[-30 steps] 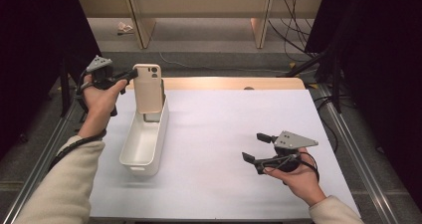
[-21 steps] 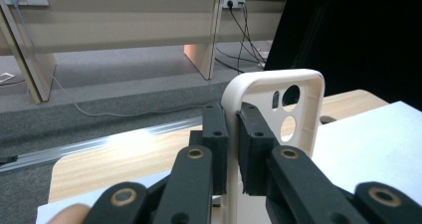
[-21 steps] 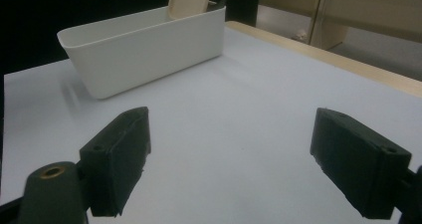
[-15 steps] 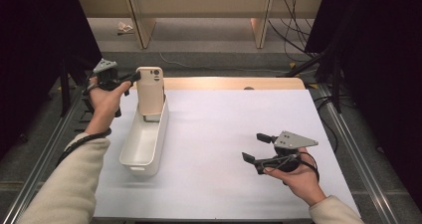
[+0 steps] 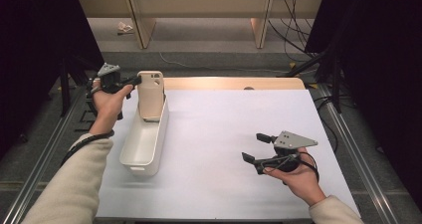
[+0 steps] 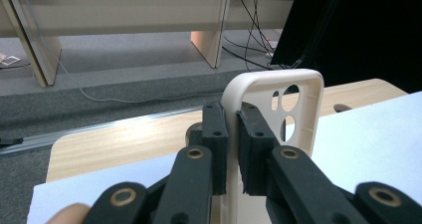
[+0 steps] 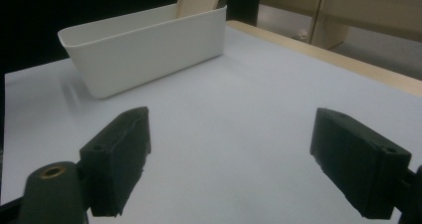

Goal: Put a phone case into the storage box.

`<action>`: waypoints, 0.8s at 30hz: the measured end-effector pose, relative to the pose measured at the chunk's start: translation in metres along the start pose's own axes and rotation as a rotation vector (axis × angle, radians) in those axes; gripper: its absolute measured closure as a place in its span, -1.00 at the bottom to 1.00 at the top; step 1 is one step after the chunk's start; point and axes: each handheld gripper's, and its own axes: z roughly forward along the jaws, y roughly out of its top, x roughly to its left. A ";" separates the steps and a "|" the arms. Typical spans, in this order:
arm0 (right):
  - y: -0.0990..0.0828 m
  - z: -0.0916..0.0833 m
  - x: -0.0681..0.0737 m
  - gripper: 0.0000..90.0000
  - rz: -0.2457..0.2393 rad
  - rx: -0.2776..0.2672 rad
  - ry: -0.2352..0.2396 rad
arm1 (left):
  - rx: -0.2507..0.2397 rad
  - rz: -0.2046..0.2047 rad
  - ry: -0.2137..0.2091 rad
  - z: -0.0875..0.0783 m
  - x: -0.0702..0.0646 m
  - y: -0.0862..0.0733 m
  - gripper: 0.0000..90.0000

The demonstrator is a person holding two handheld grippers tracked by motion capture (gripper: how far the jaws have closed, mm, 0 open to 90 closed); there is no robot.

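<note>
Over table (image 5: 224, 134), phone case (image 5: 150, 92) between left tongs (image 6: 232, 149).

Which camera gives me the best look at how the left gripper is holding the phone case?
The left gripper view: its jaws are pinched on the side rim of the phone case, close up. The high view shows the left gripper at the case's edge, standing in the white bin. The right gripper view catches just a corner.

We see the bin (image 5: 144, 144) on the left part of the table (image 5: 234, 134), with the phone case (image 5: 150, 94) upright in its far end. Our left gripper (image 5: 133, 80) meets the case from the left; our right gripper (image 5: 254, 148) sits well apart, to the near right.
</note>
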 end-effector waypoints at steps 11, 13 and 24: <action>0.000 0.000 0.000 -0.61 0.001 0.000 0.000 | 0.035 -0.010 0.012 0.007 0.004 -0.012 0.83; 0.000 0.000 0.000 -0.61 0.001 -0.001 0.000 | 0.040 -0.010 0.009 0.008 0.004 -0.014 0.83; 0.000 0.000 0.000 -0.61 0.000 -0.001 0.002 | 0.094 0.040 0.047 0.013 0.001 -0.016 0.77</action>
